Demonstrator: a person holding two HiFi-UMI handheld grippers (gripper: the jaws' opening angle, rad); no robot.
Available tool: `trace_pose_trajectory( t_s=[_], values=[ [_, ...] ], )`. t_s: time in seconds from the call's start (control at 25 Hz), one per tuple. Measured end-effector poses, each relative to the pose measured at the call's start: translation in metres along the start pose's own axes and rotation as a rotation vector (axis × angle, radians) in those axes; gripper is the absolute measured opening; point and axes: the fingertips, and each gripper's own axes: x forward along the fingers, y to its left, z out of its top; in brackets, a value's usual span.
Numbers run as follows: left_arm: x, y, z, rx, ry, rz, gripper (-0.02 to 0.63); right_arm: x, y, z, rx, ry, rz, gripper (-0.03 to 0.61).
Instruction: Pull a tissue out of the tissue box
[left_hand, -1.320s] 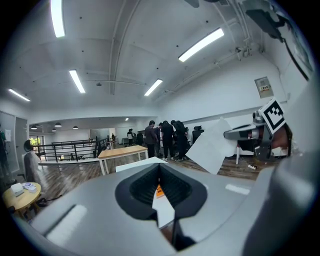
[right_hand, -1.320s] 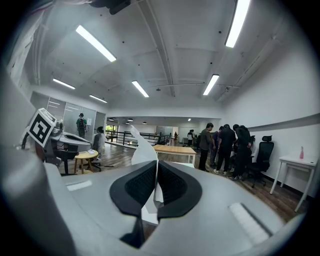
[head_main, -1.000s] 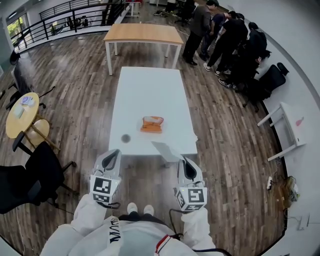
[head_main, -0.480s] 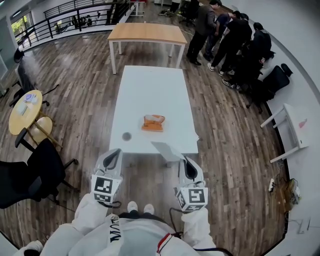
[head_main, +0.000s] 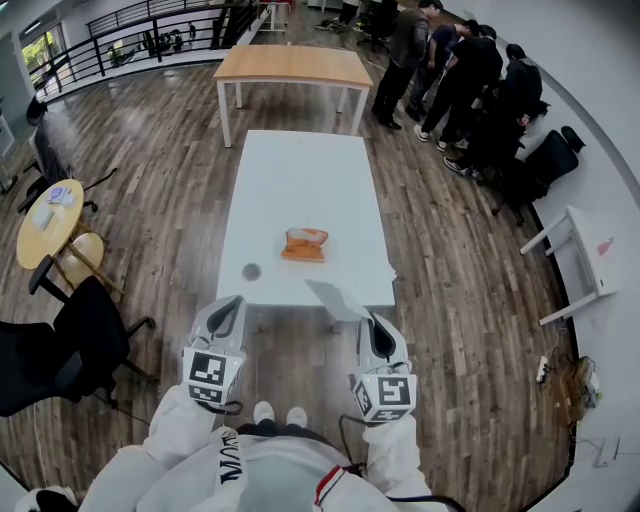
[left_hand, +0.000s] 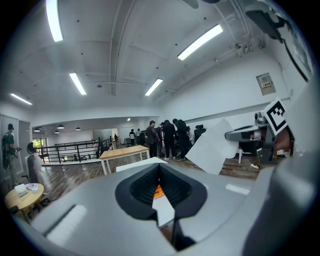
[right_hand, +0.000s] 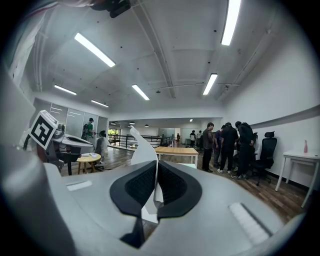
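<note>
The right gripper (right_hand: 155, 186) is clamped on the lower edge of a white tissue (right_hand: 142, 147), which rises from its jaws as a thin, curled sheet. The left gripper (left_hand: 160, 192) is closed on nothing. The orange tissue box (head_main: 305, 245) sits on the white table (head_main: 300, 170), well apart from both. The tissue looks feather-light, soft and easily torn, so a gentle edge pinch should suit it.

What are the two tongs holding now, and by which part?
The right tongs pinch a thin white tissue sheet at one edge; the left tongs are shut on nothing.
</note>
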Motion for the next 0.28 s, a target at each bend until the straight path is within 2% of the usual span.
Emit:
trace_pose_trajectory(
  t_s=[0.28],
  values=[
    [0.0010, 0.0006, -0.0006, 0.002, 0.001, -0.001, 0.000, 0.0022, 0.0005, -0.0013, 0.002, 0.001, 0.004, 0.002]
  ],
)
